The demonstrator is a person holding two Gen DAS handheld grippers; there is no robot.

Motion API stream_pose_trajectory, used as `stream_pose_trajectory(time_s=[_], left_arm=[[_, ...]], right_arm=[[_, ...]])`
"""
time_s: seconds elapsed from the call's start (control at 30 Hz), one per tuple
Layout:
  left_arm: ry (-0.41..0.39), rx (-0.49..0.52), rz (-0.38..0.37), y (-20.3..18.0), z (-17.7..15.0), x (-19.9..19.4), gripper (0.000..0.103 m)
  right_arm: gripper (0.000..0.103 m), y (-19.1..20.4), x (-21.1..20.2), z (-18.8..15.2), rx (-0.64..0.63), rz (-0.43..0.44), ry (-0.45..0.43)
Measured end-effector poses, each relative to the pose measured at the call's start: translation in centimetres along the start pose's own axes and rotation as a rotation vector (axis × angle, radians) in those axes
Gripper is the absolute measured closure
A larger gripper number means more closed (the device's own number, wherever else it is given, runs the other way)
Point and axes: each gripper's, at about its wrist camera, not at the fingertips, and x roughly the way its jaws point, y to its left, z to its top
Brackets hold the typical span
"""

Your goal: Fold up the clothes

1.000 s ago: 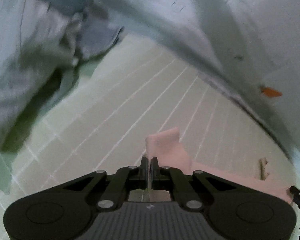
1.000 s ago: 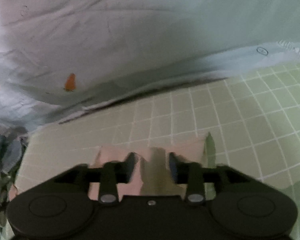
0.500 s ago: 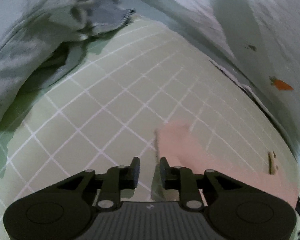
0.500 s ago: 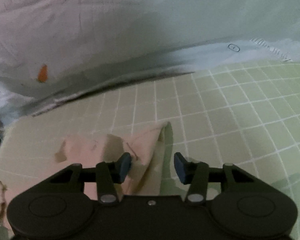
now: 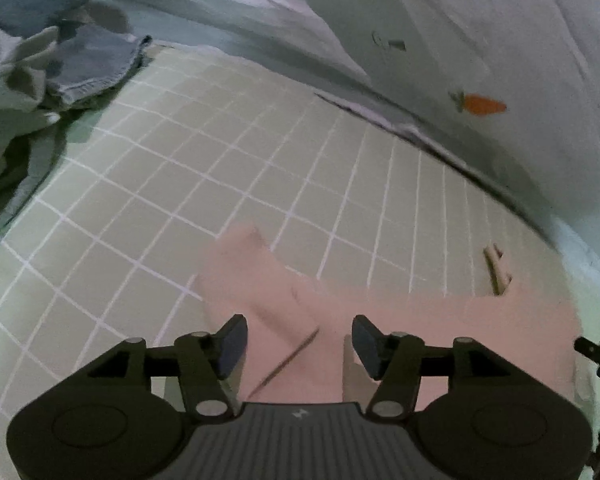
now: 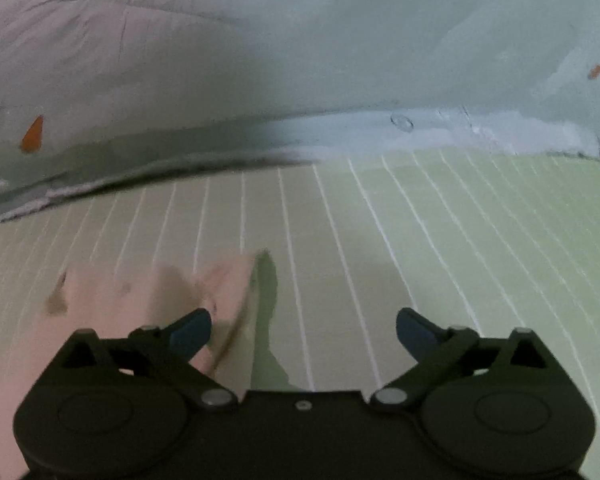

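**Both grippers open over the pink cloth**

The pink cloth [image 5: 400, 332] lies flat on the green checked sheet [image 5: 180, 184], which has thin white lines. It looks like a small garment, but its exact kind I cannot tell because the picture is blurred.

The left gripper [image 5: 299, 338] is above the cloth. Its jaws have just been opening, and now the fingers [image 5: 232, 338] stand apart. A folded strip of the cloth is seen in the gap between them, but the pads do not press it.

In the right wrist view, the right gripper [image 6: 303, 330] is at the right edge of the pink cloth [image 6: 112, 312]. Its jaws also have just been opening and now they are very wide. The left finger [image 6: 190, 330] is over the edge of the cloth, and the other finger is over the bare sheet. Nothing is gripped.

Behind the sheet there is a pale blanket [image 5: 520, 32] with small orange carrot prints [image 5: 482, 105]. At the upper left of the left wrist view, a heap of grey and blue clothes [image 5: 80, 64] lies well apart from the pink cloth.
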Motion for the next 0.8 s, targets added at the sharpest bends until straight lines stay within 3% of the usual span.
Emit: stream_pose_trajectory(time_s=[0.27,0.63,0.77,0.8], left_arm=[[0.003,0.028,0.014,-0.6,-0.1,0.7,0.031],[-0.007,0.044,0.020,-1.6,-0.2,1.2,0.020],[-0.010,0.079,0.045,-2.0,-0.4,1.4,0.025],[-0.013,0.087,0.056,-2.0,-0.5,1.4,0.035]], right_arm=[[0.000,0.7,-1.8,-3.5,0.020,0.047,0.065],[0.000,1.1,-1.8,-4.4,-0.008,0.025,0.021],[0.000,1.2,-1.7,-4.8,-0.005,0.015,-0.011],[0.000,1.2,-1.7,-4.9,-0.004,0.013,-0.017]])
